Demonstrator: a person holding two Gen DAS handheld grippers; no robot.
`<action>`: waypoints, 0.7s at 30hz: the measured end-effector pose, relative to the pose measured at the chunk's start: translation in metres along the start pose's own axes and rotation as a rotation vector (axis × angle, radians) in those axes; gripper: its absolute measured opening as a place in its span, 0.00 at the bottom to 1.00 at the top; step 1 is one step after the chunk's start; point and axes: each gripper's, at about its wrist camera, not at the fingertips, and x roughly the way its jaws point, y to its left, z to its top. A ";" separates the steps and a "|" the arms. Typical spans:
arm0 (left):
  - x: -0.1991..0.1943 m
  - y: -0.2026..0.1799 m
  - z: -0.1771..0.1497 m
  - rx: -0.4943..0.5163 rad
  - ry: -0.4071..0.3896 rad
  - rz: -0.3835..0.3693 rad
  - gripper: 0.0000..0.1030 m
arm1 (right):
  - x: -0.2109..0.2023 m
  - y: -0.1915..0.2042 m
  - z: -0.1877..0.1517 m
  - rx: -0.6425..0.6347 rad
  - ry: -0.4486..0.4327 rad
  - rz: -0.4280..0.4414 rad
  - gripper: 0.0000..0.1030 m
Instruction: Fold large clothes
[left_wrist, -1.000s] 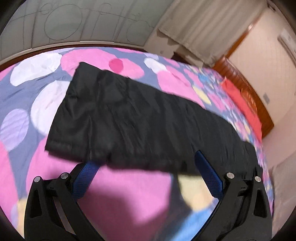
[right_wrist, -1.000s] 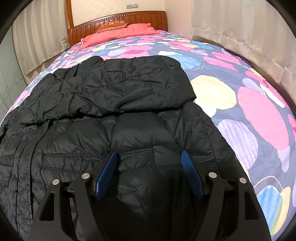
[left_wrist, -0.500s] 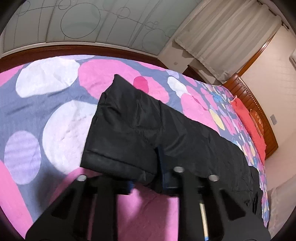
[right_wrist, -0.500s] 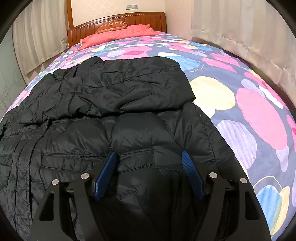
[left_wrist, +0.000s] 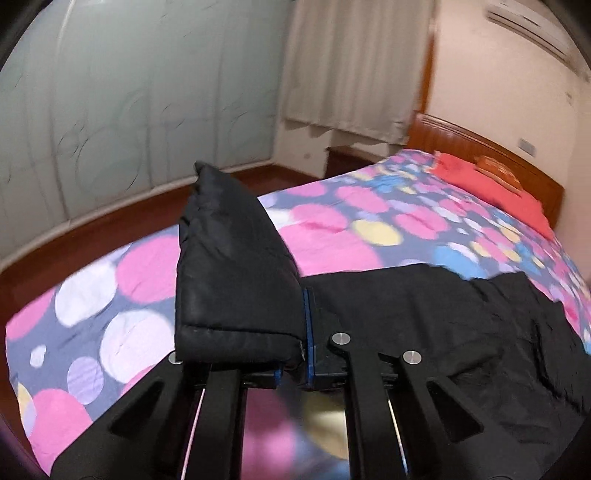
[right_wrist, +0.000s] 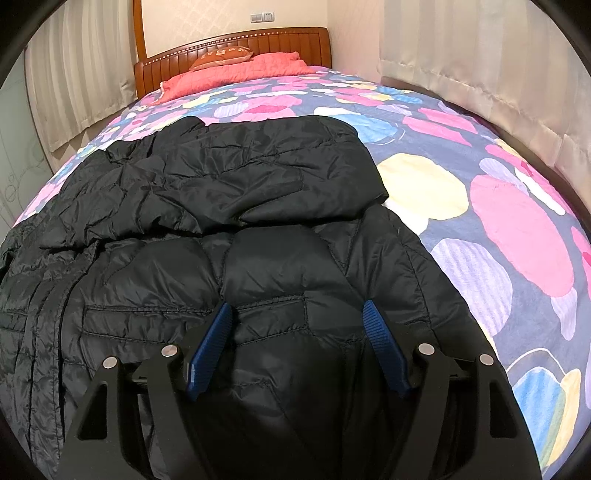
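A black padded jacket (right_wrist: 229, 206) lies spread on a bed with a spotted cover (right_wrist: 517, 229). My left gripper (left_wrist: 301, 332) is shut on the jacket's sleeve end (left_wrist: 229, 266) and holds it lifted above the bed; the rest of the jacket (left_wrist: 443, 325) lies to its right. My right gripper (right_wrist: 297, 332) is open, its blue pads (right_wrist: 210, 347) hovering over the jacket's near part without gripping it.
A wooden headboard (right_wrist: 236, 44) and red pillows (right_wrist: 236, 70) are at the far end of the bed. Curtains (right_wrist: 480, 74) hang along the right side. In the left wrist view, frosted wardrobe doors (left_wrist: 129, 110) and wood floor (left_wrist: 92, 229) lie beyond the bed edge.
My left gripper has closed on the sleeve end and lifted it off the bed, swinging toward the headboard. My right gripper has stayed open over the jacket.
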 end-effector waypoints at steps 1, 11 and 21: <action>-0.002 -0.014 0.002 0.024 -0.008 -0.013 0.08 | 0.000 0.000 0.000 0.000 0.000 0.000 0.71; -0.045 -0.147 -0.033 0.303 -0.046 -0.156 0.08 | 0.000 0.000 0.000 0.008 -0.002 0.011 0.71; -0.074 -0.254 -0.103 0.503 0.023 -0.327 0.08 | 0.000 0.001 0.000 0.015 -0.004 0.019 0.71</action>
